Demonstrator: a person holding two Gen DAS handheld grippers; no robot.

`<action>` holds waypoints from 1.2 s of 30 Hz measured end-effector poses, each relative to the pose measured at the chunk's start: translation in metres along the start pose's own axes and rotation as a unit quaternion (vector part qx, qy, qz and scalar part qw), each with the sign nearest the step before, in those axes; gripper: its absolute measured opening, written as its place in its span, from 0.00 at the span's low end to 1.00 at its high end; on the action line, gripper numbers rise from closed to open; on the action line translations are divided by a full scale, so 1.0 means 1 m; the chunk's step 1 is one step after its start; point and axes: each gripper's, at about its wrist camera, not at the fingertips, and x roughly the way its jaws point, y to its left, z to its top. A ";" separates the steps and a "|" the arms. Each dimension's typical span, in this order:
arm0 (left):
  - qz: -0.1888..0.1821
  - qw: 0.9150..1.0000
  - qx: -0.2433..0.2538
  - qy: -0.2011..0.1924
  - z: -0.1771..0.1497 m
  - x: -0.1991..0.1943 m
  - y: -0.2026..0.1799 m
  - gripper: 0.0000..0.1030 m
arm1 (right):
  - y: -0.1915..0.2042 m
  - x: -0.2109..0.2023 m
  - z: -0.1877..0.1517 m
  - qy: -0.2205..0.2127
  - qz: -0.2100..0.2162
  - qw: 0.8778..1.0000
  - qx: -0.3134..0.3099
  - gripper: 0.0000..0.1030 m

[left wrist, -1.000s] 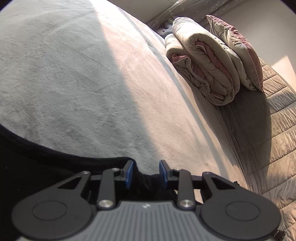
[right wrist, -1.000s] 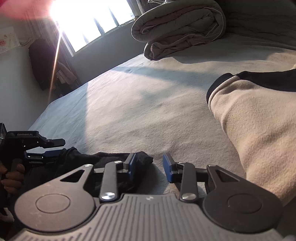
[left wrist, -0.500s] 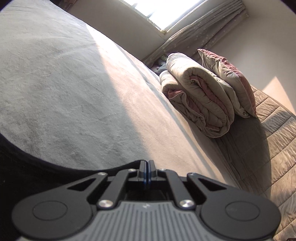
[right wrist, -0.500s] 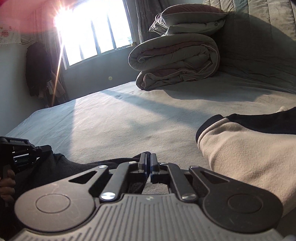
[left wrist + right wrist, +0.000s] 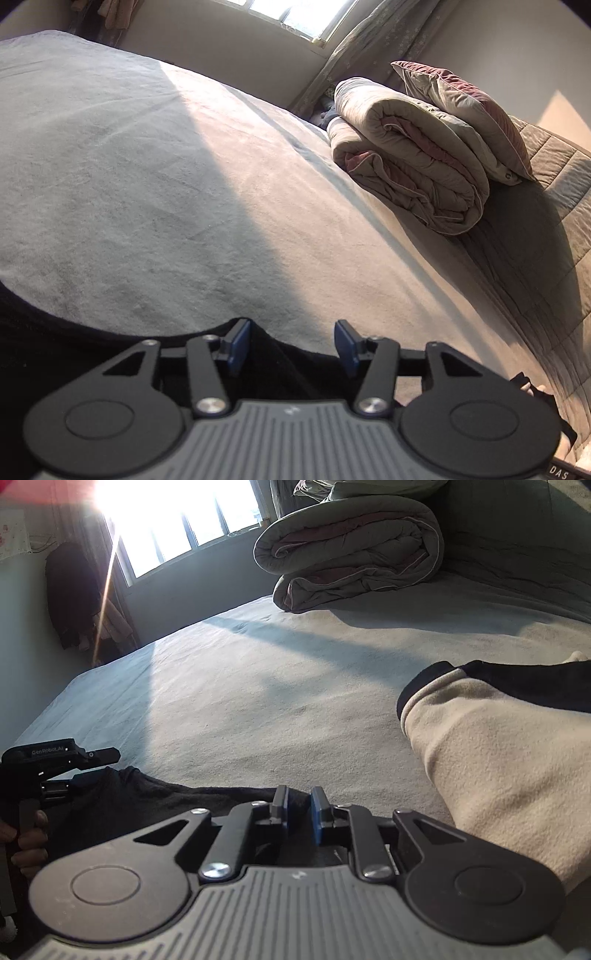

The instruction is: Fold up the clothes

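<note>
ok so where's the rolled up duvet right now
The rolled duvet lies at the far end of the bed, upper right in the left wrist view, a pillow leaning on it, beside the curtain under the window.

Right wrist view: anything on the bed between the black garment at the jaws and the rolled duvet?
Nothing: between the black garment and the rolled duvet only bare bed sheet shows, in sun and shadow.
</note>
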 end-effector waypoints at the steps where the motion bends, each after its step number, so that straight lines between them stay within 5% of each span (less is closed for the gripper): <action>1: 0.007 1.000 0.016 0.000 0.000 -0.004 -0.006 0.57 | -0.001 -0.001 0.001 0.001 0.004 1.000 0.004 0.39; 6: 0.021 0.996 0.082 0.010 -0.007 -0.028 -0.033 0.57 | -0.008 -0.003 0.004 0.007 0.027 0.999 0.021 0.42; 9: -0.025 0.991 0.128 0.032 -0.024 -0.044 -0.051 0.57 | -0.012 -0.005 0.006 0.011 0.040 0.999 0.032 0.42; 15: -0.107 0.961 0.244 0.071 -0.071 -0.070 -0.090 0.54 | -0.024 -0.002 0.004 0.008 0.074 0.995 0.067 0.42; 20: -0.146 0.921 0.349 0.090 -0.107 -0.075 -0.123 0.48 | -0.019 0.005 0.000 0.009 0.073 0.996 0.053 0.42; 23: -0.143 0.914 0.368 0.090 -0.116 -0.068 -0.134 0.48 | -0.017 0.010 -0.004 0.005 0.067 0.997 0.045 0.37; 26: -0.140 0.907 0.387 0.089 -0.125 -0.061 -0.144 0.48 | -0.014 0.014 -0.008 -0.009 0.054 0.998 0.026 0.20; 27: -0.138 0.909 0.384 0.088 -0.126 -0.057 -0.146 0.45 | -0.013 0.016 -0.009 -0.014 0.048 0.999 0.019 0.05; 31: -0.152 0.921 0.345 0.093 -0.124 -0.040 -0.151 0.04 | -0.015 0.012 -0.006 -0.049 0.033 0.998 0.020 0.01; 33: -0.176 0.931 0.304 0.102 -0.119 -0.032 -0.150 0.04 | -0.016 0.011 -0.005 -0.061 0.026 0.998 0.021 0.01; 36: -0.203 0.933 0.274 0.118 -0.119 -0.024 -0.151 0.14 | -0.015 0.013 -0.005 -0.056 0.024 0.998 0.014 0.01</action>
